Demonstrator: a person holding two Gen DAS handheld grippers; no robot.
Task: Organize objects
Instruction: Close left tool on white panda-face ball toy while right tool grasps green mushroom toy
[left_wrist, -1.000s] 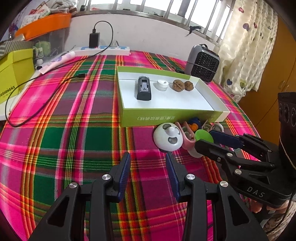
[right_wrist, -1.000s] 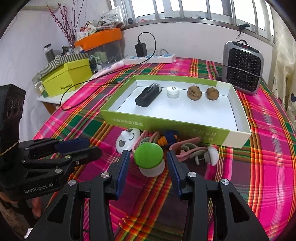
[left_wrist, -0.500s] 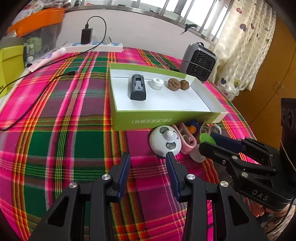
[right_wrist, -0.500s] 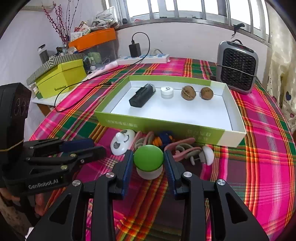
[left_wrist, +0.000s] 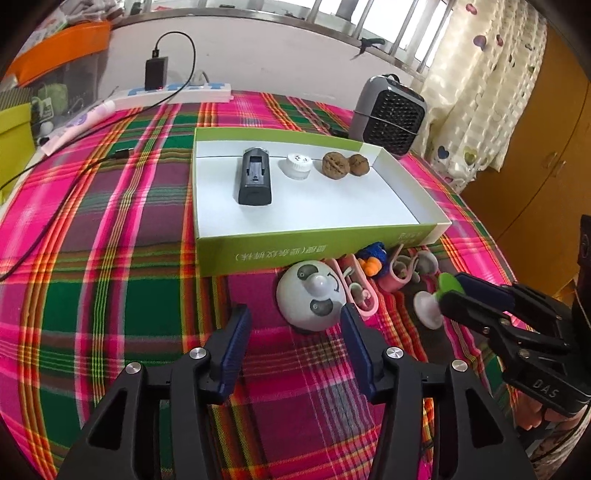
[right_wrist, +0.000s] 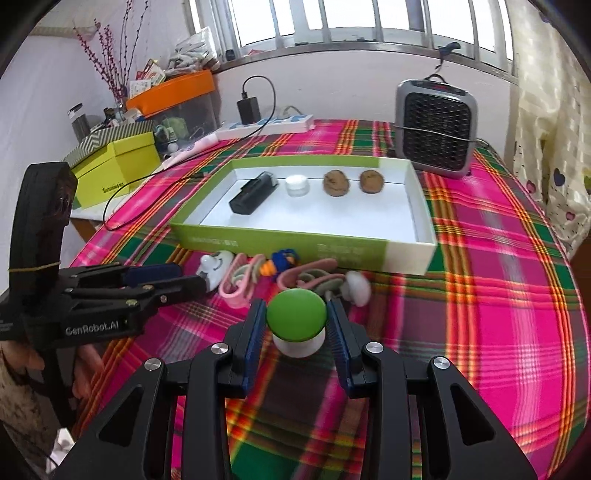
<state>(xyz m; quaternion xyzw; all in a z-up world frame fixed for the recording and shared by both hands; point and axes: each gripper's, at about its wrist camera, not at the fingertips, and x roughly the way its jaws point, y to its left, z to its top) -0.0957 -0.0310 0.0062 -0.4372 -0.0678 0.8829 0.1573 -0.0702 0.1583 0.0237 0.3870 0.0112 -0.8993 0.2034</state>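
We see a woven plaid tablecloth (left_wrist: 110, 258), a matt cardboard box (left_wrist: 295, 251), two rough walnuts (left_wrist: 335, 166), and a smooth, glossy plastic green-capped mushroom toy (right_wrist: 296, 320).

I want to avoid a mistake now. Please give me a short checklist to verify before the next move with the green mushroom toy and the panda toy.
1. Right gripper has the green mushroom toy between its pads, closed on the cap: ok.
2. Mushroom toy is lifted off the plaid tablecloth: cannot tell.
3. Free floor in the green-rimmed box in front of the black charger, white jar and two walnuts: ok.
4. Left gripper is open, its jaws having just widened, nothing pressed between them: ok.
5. Panda toy centred between the left fingers: not ok, it lies toward the right finger.
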